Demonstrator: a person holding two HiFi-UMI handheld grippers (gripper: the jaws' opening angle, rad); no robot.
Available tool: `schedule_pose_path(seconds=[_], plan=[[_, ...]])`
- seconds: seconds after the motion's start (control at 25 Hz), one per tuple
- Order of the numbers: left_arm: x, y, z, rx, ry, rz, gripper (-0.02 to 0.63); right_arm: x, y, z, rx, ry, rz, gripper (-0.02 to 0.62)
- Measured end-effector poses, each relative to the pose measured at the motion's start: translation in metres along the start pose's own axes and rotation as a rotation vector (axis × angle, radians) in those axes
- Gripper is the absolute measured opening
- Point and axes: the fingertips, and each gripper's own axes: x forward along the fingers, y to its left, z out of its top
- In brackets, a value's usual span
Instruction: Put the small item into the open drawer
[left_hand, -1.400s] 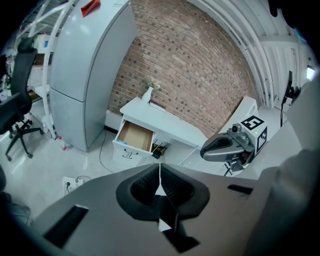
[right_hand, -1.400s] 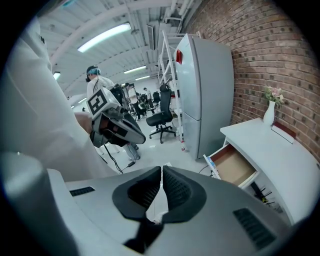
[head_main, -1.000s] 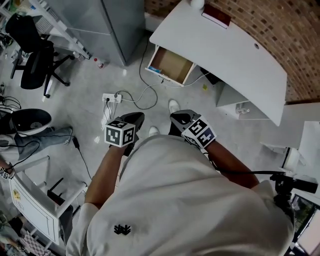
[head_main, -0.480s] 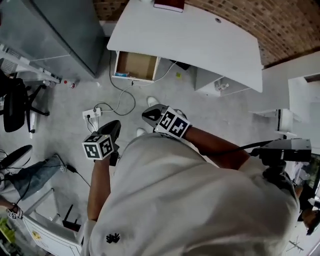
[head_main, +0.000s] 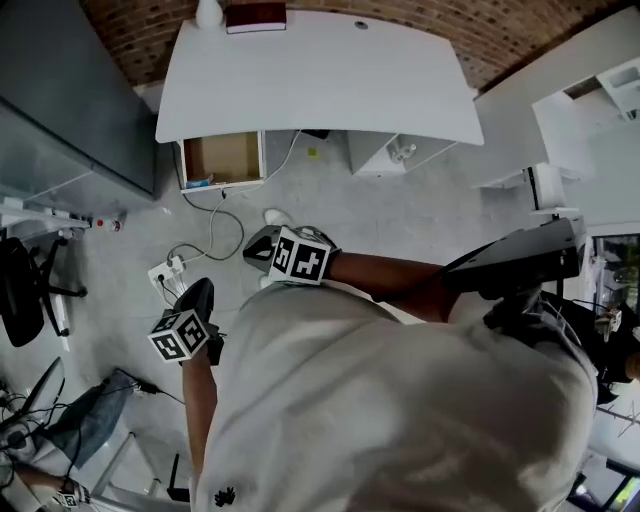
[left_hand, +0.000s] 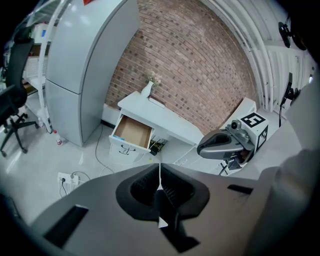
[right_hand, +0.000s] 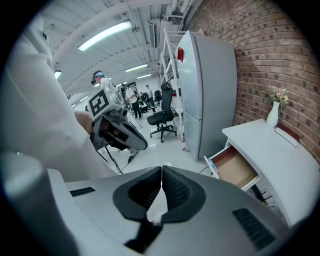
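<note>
oddly, no small item can be picked out for certain, and nothing sits between either pair of jaws. the one open drawer (head_main: 222, 158) juts from under the single white desk (head_main: 320, 80), pulled out toward the person, bare brown inside but for a blue bit near its front. it lies ahead of both tongs, well apart across the floor. the right gripper (head_main: 252, 249) is the nearer; the left gripper (head_main: 203, 288) hangs farther back. both are closed, tips meeting, empty. one vase (head_main: 209, 12) and one dark red book (head_main: 255, 16) stand on the desk.
</note>
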Motion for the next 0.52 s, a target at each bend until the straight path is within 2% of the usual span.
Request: schedule_pose_path(seconds=[0.52], plan=[[-0.0017,-0.0020,0.0008,0.012,0.008,0.006,0.029,-0.0028,-0.0016,0.0076,-0.008,-0.011,-0.006,0.031]])
